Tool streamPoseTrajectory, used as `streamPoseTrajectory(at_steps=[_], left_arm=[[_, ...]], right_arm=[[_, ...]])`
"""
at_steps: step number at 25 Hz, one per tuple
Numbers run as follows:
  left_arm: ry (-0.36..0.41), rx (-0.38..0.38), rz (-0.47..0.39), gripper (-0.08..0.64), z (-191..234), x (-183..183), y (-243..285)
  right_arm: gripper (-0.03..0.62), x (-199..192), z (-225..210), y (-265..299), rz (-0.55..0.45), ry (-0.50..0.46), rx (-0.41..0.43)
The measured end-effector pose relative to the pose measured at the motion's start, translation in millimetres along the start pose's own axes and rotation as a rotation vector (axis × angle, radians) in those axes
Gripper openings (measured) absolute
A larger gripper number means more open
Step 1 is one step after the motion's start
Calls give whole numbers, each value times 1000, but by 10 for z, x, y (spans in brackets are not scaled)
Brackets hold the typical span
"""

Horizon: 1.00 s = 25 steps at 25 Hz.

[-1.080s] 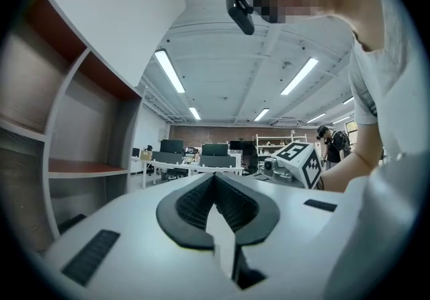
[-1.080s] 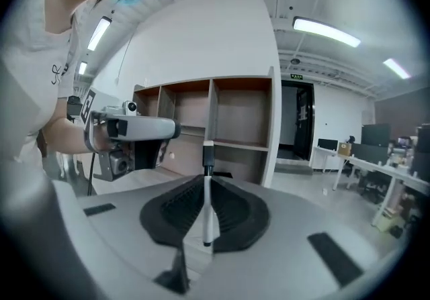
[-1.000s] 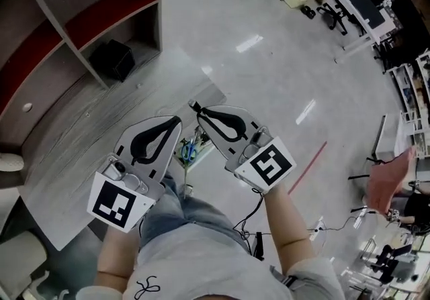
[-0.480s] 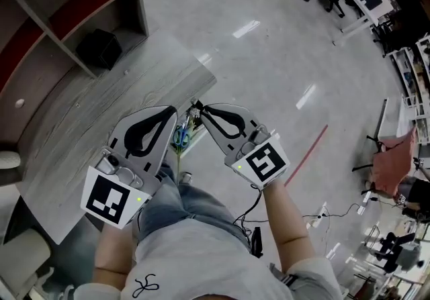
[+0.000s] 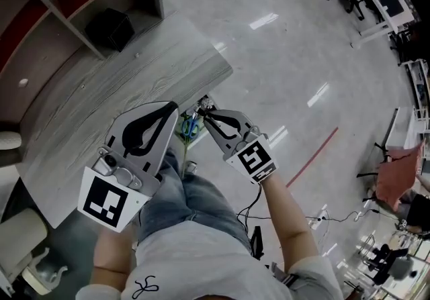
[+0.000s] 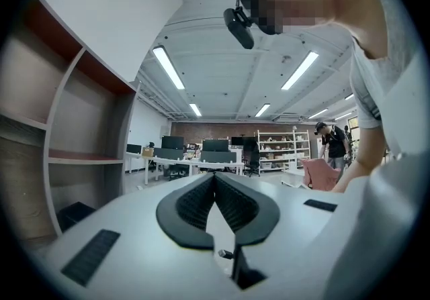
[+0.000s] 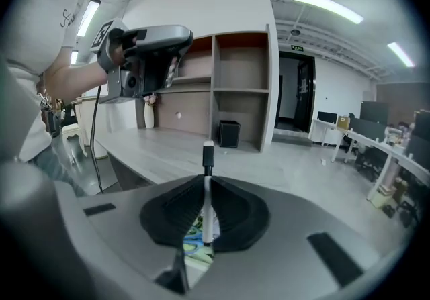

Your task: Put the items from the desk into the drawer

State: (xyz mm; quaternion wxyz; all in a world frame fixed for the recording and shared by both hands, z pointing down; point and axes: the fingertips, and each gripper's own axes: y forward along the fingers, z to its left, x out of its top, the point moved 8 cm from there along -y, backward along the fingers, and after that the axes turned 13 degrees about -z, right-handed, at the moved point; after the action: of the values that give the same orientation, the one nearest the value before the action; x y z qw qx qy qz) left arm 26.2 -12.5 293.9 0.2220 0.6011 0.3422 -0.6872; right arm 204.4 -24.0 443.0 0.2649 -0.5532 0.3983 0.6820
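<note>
My right gripper is shut on a white marker with a black cap; the marker stands upright between the pads and its cap pokes out past the tips. In the right gripper view this gripper hangs over an open drawer under the desk's near edge, with blue-handled scissors lying in it. The scissors show through the gap below the jaws. My left gripper is shut with nothing in it, held beside the right one over the desk edge.
The grey wood desk runs to the left, with a shelf unit behind it holding a black box. The black box also shows in the right gripper view. A white chair stands at bottom left. Office desks and a person stand far off.
The head view has swung, so the desk now sits higher and further right. Both grippers stay shut near the drawer; the right one with the marker looks smaller and a little lower.
</note>
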Motion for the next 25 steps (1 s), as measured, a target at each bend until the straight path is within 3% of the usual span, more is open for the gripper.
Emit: streamPoseTrajectory(at_steps=[7, 13, 25], left_arm=[[6, 19, 9, 10, 26, -75, -82], [-1, 42, 26, 11, 76, -139, -169], [0, 81, 43, 11, 223, -176, -252]], right_arm=[[41, -484, 59, 224, 126, -19, 64], [41, -759, 58, 350, 241, -87, 102], [41, -1163, 105, 658, 419, -249, 265]])
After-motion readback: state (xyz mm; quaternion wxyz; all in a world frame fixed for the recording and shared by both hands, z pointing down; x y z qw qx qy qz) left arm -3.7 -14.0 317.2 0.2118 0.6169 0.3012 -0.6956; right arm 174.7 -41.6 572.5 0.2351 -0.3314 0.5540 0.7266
